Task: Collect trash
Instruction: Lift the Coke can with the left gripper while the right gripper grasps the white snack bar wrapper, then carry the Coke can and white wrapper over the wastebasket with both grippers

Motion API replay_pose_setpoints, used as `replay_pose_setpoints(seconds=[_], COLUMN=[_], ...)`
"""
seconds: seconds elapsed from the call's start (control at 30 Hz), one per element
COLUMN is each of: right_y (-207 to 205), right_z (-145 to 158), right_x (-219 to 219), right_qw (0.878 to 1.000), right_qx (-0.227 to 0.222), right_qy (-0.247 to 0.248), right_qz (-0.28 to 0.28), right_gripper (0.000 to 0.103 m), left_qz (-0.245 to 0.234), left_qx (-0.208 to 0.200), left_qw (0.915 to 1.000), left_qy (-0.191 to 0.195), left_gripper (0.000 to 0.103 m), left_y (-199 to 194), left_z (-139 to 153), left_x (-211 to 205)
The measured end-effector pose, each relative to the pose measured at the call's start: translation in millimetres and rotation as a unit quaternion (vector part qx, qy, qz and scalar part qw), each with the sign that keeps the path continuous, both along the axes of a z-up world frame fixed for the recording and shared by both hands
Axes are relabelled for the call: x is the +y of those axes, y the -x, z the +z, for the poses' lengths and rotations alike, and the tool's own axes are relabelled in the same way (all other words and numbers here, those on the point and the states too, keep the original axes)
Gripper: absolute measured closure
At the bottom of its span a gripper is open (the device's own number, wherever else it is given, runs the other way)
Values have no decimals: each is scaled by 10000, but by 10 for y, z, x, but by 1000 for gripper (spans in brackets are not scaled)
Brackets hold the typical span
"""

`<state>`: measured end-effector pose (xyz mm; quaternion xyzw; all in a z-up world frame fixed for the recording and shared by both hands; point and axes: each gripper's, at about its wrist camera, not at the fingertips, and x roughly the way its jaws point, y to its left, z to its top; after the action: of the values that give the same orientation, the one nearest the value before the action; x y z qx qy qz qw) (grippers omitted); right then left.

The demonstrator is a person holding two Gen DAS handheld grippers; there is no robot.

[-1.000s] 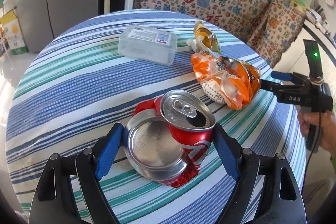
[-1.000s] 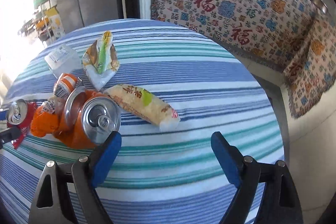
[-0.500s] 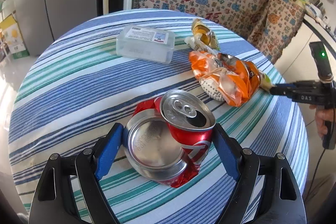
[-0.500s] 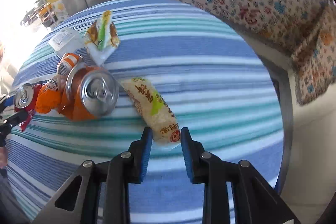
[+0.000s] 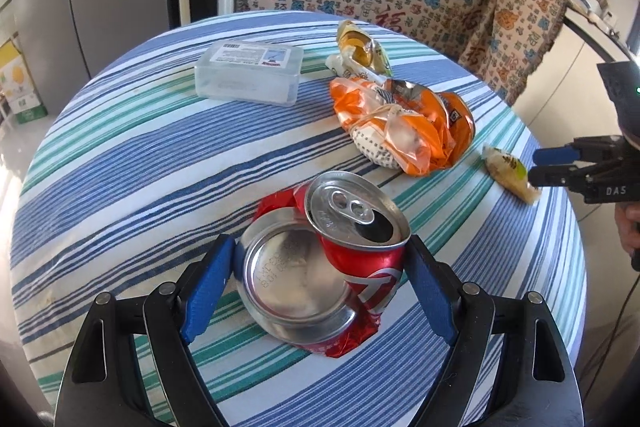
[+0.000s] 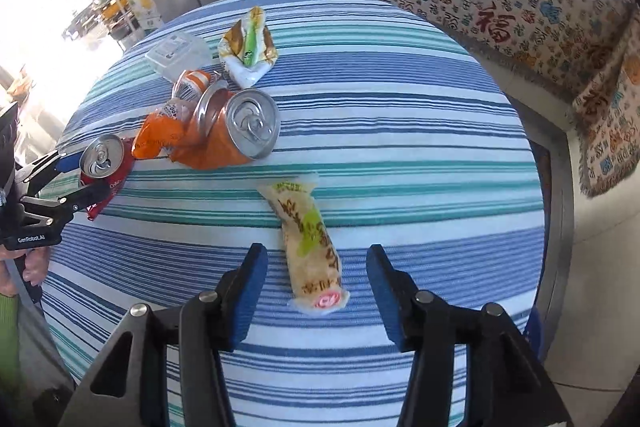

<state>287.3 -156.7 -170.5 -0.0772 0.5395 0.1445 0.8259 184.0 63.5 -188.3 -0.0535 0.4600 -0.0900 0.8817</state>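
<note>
- Trash lies scattered over the round tabletop (image 5: 132, 147) with its blue, green and white striped cloth. In the left wrist view, a crushed red aluminium drink can (image 5: 324, 263) rests on the cloth between the blue pads of the left claw (image 5: 316, 287); the pads flank the can and seem to touch its sides.
- Farther back sit a crumpled orange plastic bag (image 5: 400, 127), a yellow and white snack wrapper (image 5: 360, 51) and a clear rectangular plastic box (image 5: 250, 73).
- At the right edge, the right claw (image 5: 538, 169) hovers at a pale, long wrapped snack (image 5: 508, 173).
- In the right wrist view, the pale wrapped snack (image 6: 310, 239) lies on the cloth, its near end between the blue pads of the right claw (image 6: 316, 287), clear of both. The jaws have just been opening and stand apart.
- A dented orange drink can (image 6: 236, 131) lies on its side beside the orange bag (image 6: 160, 139), with the wrapper (image 6: 248, 47) and box (image 6: 178, 53) behind.
- At the left, the left claw (image 6: 82, 173) sits at the red can (image 6: 104, 163).
</note>
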Motion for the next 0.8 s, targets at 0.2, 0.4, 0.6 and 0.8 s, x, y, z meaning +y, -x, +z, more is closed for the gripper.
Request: replay_pose_setpoints(seconds=[0.2, 0.4, 0.6, 0.8], right_y=[-43, 371, 723, 949], right_z=[-144, -7, 41, 76], right_x=[56, -162, -350, -587], right_qw=[9998, 9968, 9896, 9830], right_qx=[101, -235, -355, -408], right_qy=[128, -504, -1159, -1526], right_qz=[-129, -568, -775, -938], right_gripper=[87, 88, 88, 88], left_qz=[-121, -173, -410, -710], left_qx=[-58, -41, -90, -182], left_qw=[9999, 9998, 9989, 9971], left_qy=[50, 79, 184, 214], left_gripper=[18, 18, 18, 18], left_y=[19, 64, 208, 334], left_z=[59, 75, 164, 238], left_x=[-9, -31, -204, -647])
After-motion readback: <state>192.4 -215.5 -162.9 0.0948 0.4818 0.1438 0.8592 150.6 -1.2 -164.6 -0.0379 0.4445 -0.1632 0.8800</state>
